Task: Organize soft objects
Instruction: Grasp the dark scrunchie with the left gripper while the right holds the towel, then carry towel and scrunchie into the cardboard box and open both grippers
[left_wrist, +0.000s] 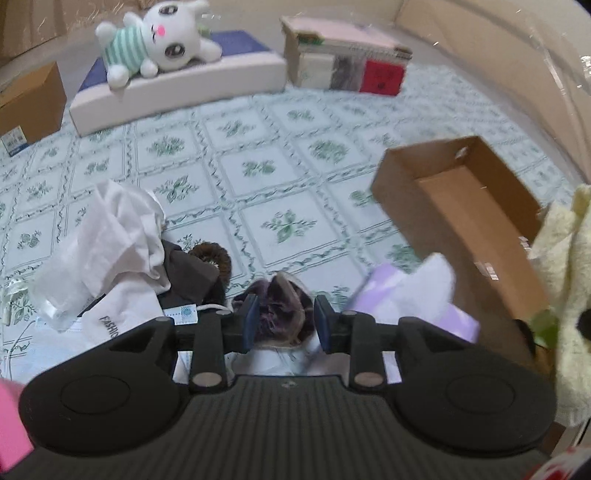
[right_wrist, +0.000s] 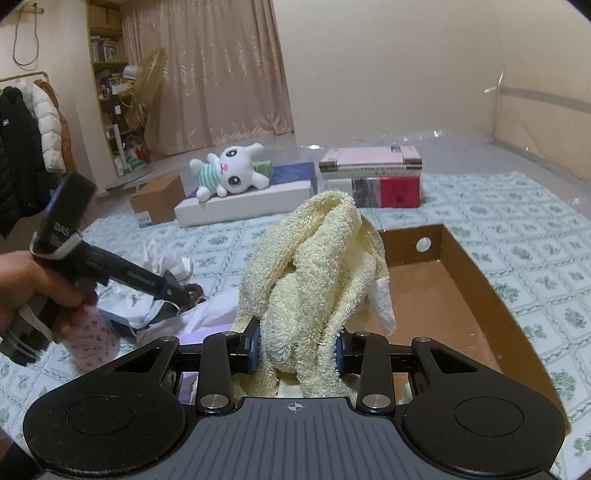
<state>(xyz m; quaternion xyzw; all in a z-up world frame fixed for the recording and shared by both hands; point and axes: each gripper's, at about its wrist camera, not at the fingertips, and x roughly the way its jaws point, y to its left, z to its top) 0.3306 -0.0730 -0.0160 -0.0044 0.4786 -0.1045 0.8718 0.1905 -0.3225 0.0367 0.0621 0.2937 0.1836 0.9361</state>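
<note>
From my left wrist view, the left tool (left_wrist: 283, 324) points down at the clutter on the green-patterned bed sheet (left_wrist: 258, 170); its blue pads stand apart on either side of a crumpled purple scrunchie (left_wrist: 280, 306), and I cannot tell whether they press on it, though the jaws have plainly parted rather than clamped. At about ten o'clock from that tool lies a white cloth bag (left_wrist: 110, 236) over a dark garment (left_wrist: 188, 269), with a brown hair tie (left_wrist: 210, 256) just beside them. At two o'clock a lilac-and-white cloth (left_wrist: 413, 291) lies against the open cardboard box (left_wrist: 461, 206). Far off at eleven o'clock a plush rabbit (left_wrist: 162, 40) lies on a white pad (left_wrist: 177, 88). Moving to my right wrist view, a hand (right_wrist: 26, 284) holds the left tool at nine o'clock. The right tool (right_wrist: 297, 345) is clenched on a cream towel (right_wrist: 314, 266), which bunches upward between the pads, held above the near left corner of the box, whose floor shows bare at three o'clock.
</note>
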